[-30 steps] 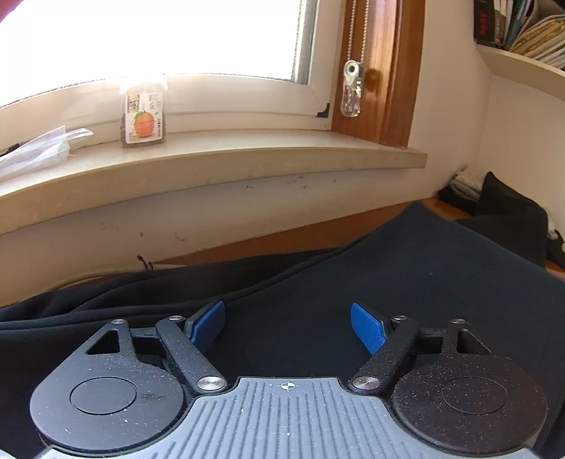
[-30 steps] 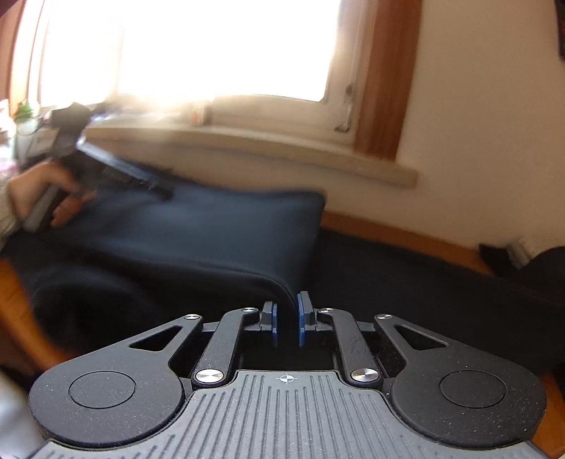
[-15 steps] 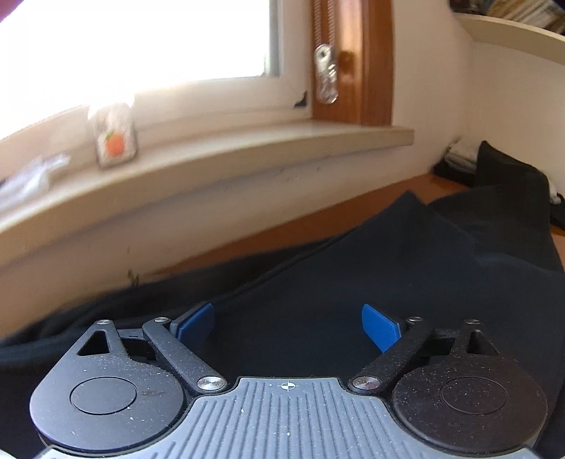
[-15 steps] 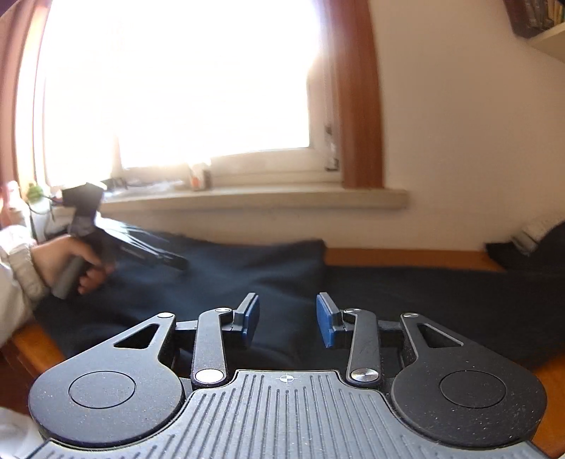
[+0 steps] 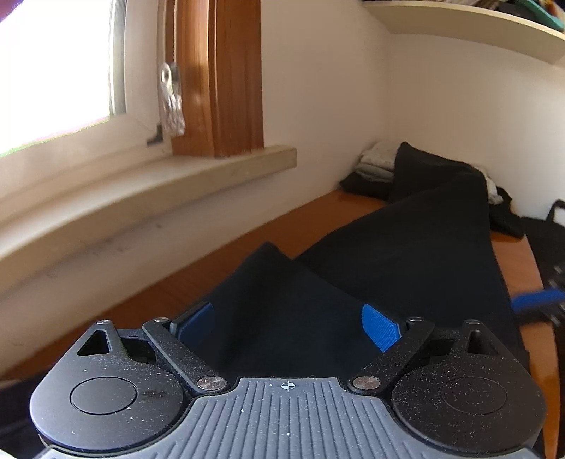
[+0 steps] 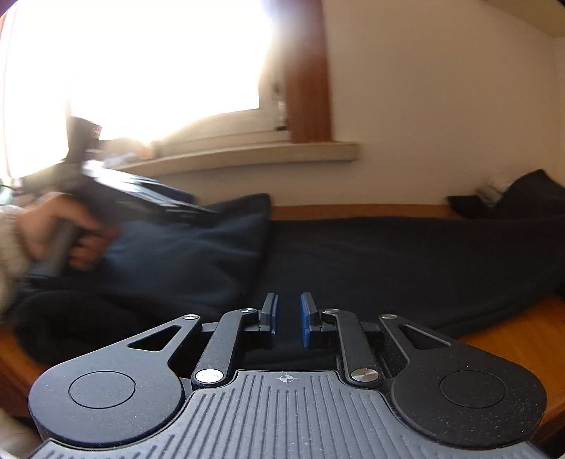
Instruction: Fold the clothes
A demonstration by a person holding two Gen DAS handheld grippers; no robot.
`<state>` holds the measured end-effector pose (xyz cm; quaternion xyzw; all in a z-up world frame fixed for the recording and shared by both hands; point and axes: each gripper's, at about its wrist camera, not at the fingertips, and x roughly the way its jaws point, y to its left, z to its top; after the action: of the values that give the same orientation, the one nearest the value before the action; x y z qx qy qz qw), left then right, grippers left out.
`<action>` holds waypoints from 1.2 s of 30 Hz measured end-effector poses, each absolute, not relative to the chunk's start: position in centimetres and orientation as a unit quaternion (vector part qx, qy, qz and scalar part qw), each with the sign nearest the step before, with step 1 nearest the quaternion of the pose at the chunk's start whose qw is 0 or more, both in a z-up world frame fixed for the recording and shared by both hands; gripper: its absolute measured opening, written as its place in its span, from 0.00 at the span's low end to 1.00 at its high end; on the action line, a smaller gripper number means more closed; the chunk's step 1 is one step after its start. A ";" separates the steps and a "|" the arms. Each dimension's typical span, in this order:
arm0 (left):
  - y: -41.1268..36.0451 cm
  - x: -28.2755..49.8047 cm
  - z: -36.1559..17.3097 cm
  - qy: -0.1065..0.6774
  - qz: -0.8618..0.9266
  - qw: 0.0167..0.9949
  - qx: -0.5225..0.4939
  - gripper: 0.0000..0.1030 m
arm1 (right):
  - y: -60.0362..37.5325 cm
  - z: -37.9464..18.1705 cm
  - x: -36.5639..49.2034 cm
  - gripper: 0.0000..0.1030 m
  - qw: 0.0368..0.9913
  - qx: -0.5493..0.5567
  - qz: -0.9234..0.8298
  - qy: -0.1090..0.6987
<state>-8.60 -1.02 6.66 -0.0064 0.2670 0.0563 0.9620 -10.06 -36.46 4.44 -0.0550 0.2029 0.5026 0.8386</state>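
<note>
A long dark navy garment [image 5: 406, 247] lies stretched along the wooden table [image 5: 247, 254], with one end folded over into a top layer [image 6: 197, 240]. My left gripper [image 5: 287, 314] stands wide open just above that folded layer, nothing between its blue pads. It shows blurred in the right wrist view, in a person's hand [image 6: 53, 229]. My right gripper [image 6: 287, 307] hovers low over the garment's near edge. Its jaws are closing, with a narrow gap left and no cloth in it. Its blue pad [image 5: 536, 300] appears blurred at the right edge of the left wrist view.
A stone window sill [image 5: 176, 173] and a white wall run along the table's far side. A pile of light and dark clothes [image 5: 378, 162] sits at the far end. A shelf [image 5: 459, 24] hangs above it. Bare wood [image 6: 512, 328] shows beside the garment.
The left gripper swung right along the garment and opened a little wider. The right gripper let go of the fold's edge, opened, then narrowed again and sank slightly.
</note>
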 end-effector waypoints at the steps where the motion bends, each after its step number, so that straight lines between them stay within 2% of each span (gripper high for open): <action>1: -1.1 -8.2 6.2 0.271 0.056 0.961 -0.008 0.90 | -36.4 4.4 -10.4 0.20 0.832 -0.054 0.511 0.207; 4: -1.0 -7.4 5.2 0.299 0.059 0.952 -0.009 0.89 | -36.0 4.3 -11.4 0.23 0.825 -0.063 0.522 0.206; 6: -0.5 -7.7 5.2 0.292 0.064 0.954 -0.021 0.89 | -36.0 4.3 -12.0 0.36 0.820 -0.061 0.528 0.210; 7: -0.4 -7.8 5.1 0.291 0.067 0.954 -0.025 0.89 | -36.1 4.2 -12.1 0.45 0.816 -0.054 0.534 0.213; 9: -0.3 -7.9 5.1 0.287 0.068 0.955 -0.027 0.89 | -36.1 4.1 -12.5 0.45 0.810 -0.045 0.544 0.214; 15: 0.3 -9.0 5.4 0.253 0.069 0.964 -0.044 0.89 | -32.5 2.6 -12.1 0.42 0.813 -0.061 0.532 0.228; 16: 0.6 -9.4 5.5 0.237 0.071 0.967 -0.054 0.89 | -32.3 2.5 -11.9 0.29 0.818 -0.064 0.528 0.221; 17: 1.0 -9.9 5.7 0.222 0.074 0.970 -0.067 0.89 | -32.2 2.7 -12.1 0.21 0.826 -0.068 0.520 0.209; 19: 1.8 -10.7 5.8 0.197 0.089 0.972 -0.092 0.90 | -32.7 3.8 -13.1 0.16 0.850 -0.081 0.494 0.166; 22: 2.5 -11.4 5.9 0.176 0.095 0.973 -0.113 0.94 | -32.9 4.6 -14.8 0.16 0.869 -0.112 0.465 0.125; 23: 2.5 -11.3 5.9 0.181 0.094 0.973 -0.113 0.95 | -32.6 4.2 -14.9 0.13 0.866 -0.120 0.466 0.136; 28: 2.0 -9.3 5.5 0.230 0.088 0.965 -0.093 0.97 | -33.2 3.3 -13.9 0.15 0.848 -0.107 0.485 0.186; 30: 1.8 -8.6 5.3 0.251 0.090 0.960 -0.084 0.96 | -33.7 3.7 -13.5 0.19 0.846 -0.095 0.490 0.187; 36: 2.0 -8.1 4.6 0.270 0.093 0.954 -0.087 0.95 | -34.2 4.5 -14.4 0.19 0.834 -0.093 0.516 0.170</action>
<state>-8.09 2.03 4.63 -0.0868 0.2698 0.0934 0.9545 -14.39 -34.17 4.45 -0.0926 0.1702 0.5165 0.8341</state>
